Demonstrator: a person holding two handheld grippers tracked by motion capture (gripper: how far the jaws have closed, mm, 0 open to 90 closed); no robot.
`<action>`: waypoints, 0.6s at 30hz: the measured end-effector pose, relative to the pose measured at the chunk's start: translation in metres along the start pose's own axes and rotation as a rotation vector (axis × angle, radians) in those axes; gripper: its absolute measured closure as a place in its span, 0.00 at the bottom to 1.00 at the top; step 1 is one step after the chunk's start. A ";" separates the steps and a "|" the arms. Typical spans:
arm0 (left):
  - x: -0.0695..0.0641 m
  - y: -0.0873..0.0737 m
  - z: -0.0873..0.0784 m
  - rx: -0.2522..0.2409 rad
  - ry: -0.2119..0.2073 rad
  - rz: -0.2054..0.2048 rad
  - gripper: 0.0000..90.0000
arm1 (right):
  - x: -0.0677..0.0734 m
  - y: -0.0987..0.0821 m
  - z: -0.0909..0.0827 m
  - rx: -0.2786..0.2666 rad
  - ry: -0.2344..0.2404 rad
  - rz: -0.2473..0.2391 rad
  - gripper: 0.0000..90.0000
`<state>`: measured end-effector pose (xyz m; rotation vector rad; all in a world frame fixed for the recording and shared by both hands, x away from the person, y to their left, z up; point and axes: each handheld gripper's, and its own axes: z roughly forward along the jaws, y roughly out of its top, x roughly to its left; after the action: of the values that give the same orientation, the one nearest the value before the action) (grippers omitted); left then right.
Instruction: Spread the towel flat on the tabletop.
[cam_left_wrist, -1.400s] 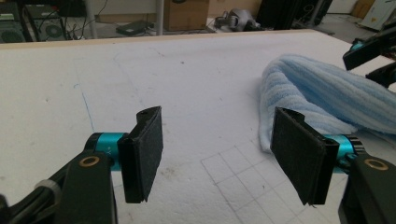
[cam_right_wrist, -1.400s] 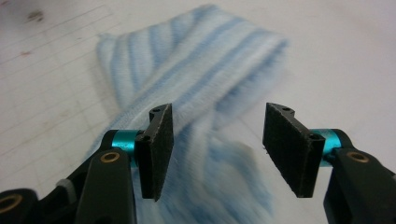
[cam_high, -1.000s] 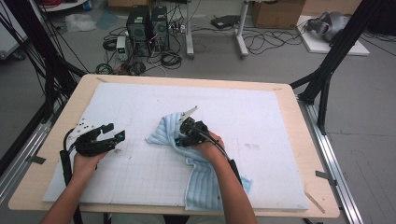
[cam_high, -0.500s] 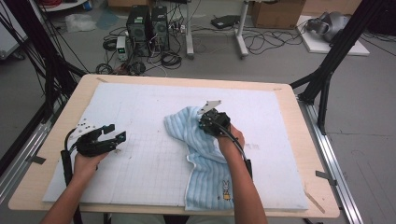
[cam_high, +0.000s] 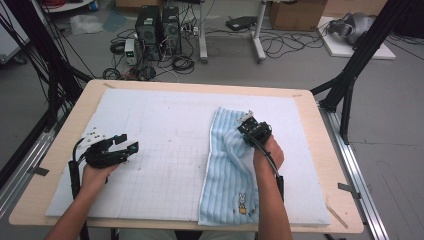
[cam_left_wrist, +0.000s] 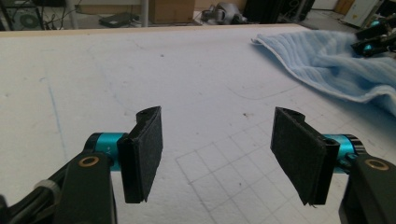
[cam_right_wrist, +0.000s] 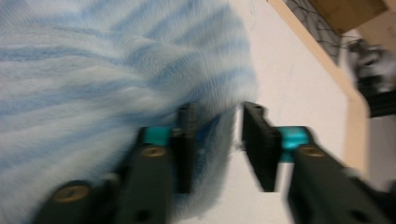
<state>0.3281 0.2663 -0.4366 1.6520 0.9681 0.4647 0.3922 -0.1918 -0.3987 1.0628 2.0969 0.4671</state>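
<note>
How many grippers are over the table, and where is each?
2. The left gripper hovers over the bare white mat; the right gripper sits at the far edge of the striped blue towel.

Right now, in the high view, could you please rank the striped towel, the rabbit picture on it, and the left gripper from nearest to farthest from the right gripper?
1. Striped towel: its far edge lies between the jaws of the right gripper, which have just been opening.
2. Rabbit picture: on the towel's near end, by the table's near edge.
3. Left gripper: far across the white mat, at the left.
</note>
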 end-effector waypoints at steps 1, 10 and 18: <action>-0.001 0.000 0.001 0.003 -0.008 0.002 0.38 | -0.003 -0.003 -0.005 -0.041 0.011 0.049 0.55; -0.022 0.005 0.015 0.008 -0.097 -0.026 0.38 | -0.014 -0.055 -0.047 -0.238 0.169 0.225 0.43; -0.043 0.012 0.041 0.021 -0.154 -0.031 0.37 | -0.018 -0.090 -0.047 -0.267 0.228 0.278 0.32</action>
<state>0.3371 0.2068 -0.4304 1.6638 0.8859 0.3027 0.3161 -0.2590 -0.4129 1.1897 2.0110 1.0178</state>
